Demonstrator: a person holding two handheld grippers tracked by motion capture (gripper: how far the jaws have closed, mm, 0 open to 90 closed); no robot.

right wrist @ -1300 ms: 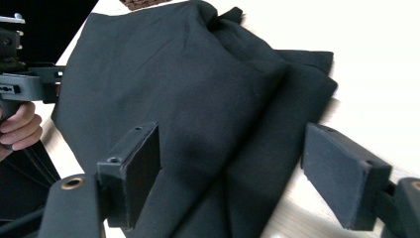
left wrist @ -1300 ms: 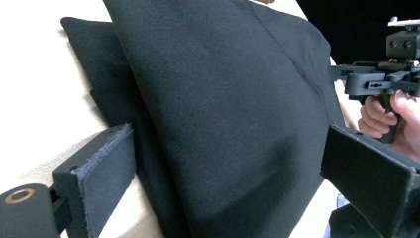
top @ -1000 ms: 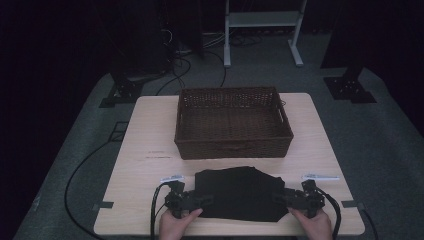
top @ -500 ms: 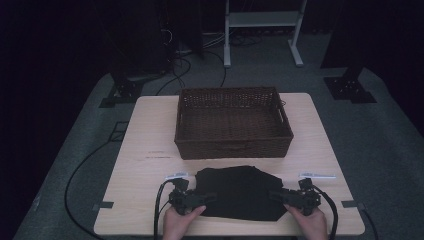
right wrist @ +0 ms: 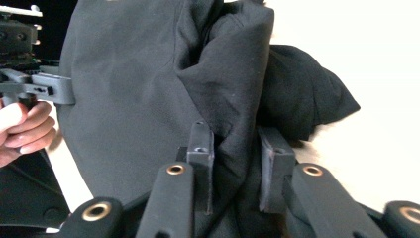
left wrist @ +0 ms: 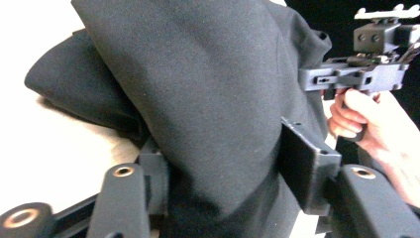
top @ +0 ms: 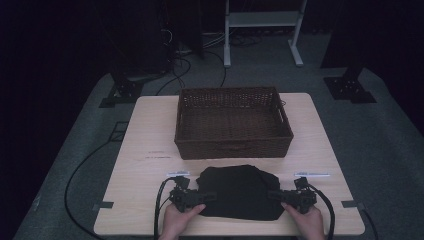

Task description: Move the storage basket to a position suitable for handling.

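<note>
Black cloth [top: 240, 191] lies on the near half of the table [top: 145, 130], just in front of the wicker basket [top: 232, 122], apart from it. I have the left gripper [top: 206, 197] on its left edge and the right gripper [top: 274, 194] on its right edge.

Left gripper view: jaws straddle a thick fold of the cloth [left wrist: 208, 114], fabric bunched between them. They look set fairly wide, pressing on the bulk, so I read it as gripping, loosely. The other hand [left wrist: 369, 124] with its gripper sits across the cloth.

Right gripper view: jaws are close together with a pinched ridge of cloth [right wrist: 148, 89] between them. That's a firm hold.

Step, as I judge it: both edges grasped, cloth not yet lifted, it sits flat on the table in the high view. Likely goal is the basket, which looks empty.

Next move needs both grippers raised together, keeping spacing so the cloth hangs clear, high enough to pass the basket's near wall, then forward over it. Left grip is the risk: a bulky fold could slip. I'd tighten it before lifting.
</note>
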